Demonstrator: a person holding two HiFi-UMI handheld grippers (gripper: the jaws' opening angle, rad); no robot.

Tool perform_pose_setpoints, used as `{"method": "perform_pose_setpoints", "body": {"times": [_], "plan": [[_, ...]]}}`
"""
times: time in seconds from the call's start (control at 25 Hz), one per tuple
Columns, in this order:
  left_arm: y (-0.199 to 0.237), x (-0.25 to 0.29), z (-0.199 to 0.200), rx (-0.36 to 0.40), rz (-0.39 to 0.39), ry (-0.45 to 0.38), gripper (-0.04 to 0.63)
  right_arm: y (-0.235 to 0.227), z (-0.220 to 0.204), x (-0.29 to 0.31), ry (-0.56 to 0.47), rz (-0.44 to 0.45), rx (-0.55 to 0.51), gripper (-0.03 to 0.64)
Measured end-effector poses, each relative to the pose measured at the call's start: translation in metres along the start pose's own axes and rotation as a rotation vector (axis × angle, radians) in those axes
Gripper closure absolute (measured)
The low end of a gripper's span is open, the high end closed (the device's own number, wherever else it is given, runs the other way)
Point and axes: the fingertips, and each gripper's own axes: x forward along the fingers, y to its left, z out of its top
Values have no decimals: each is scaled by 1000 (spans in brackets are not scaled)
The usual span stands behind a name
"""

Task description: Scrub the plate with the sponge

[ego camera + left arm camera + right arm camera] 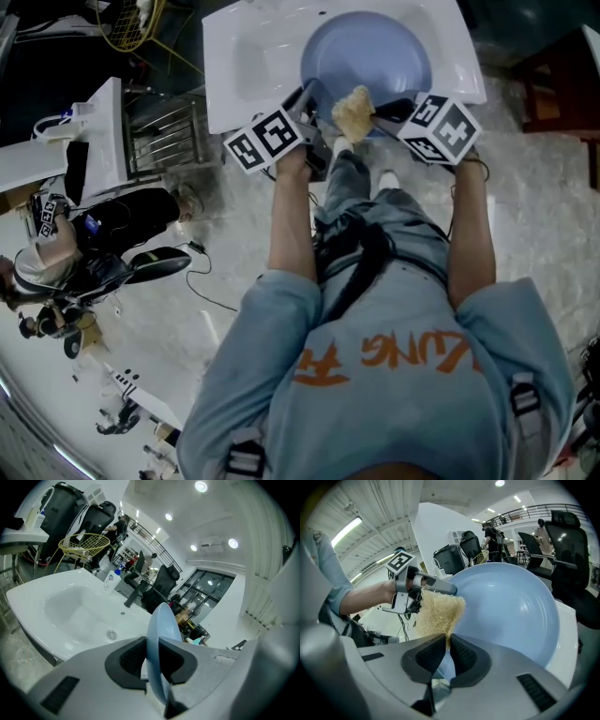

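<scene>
A pale blue plate (366, 52) is held tilted over the white sink (244, 56). My left gripper (305, 98) is shut on the plate's near left rim; in the left gripper view the plate (161, 634) stands edge-on between the dark pads (131, 660). My right gripper (377, 114) is shut on a yellow fibrous sponge (353, 112), which lies against the plate's near edge. In the right gripper view the sponge (438, 613) rises from the jaws (447, 651) beside the plate's face (511, 611), with the left gripper (417, 585) just behind it.
The sink has a drain (111, 634) and a dark faucet (136, 595). A metal rack (164, 136) and a white table (84, 150) stand to the sink's left. A person (56, 262) sits on the floor at left amid cables. A yellow wire basket (84, 543) sits beyond the sink.
</scene>
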Motion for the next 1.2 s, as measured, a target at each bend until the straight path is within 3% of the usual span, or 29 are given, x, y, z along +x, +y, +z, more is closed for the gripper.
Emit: {"method": "perform_pose_setpoints", "body": {"times": [0.28,0.68,1.0,1.12,1.2], "plan": [[-5,6,-3,9,-7,14,549,-13,-31,-18,128,-69,-33,584],[-11,14,-9,16,-18,29,549,-46,-63,-58,271,-263,-11,583],[-13,17,-10,14,-22,42,548,-94,-64,-79,149,-470,154,583],[-7,18,-11,8,-18,49,548,-97,-63,-80,123,-501,182,583],[-5,21,-7,-5,-17,52,548,-99,-53,-83,41,-488,226,583]]}}
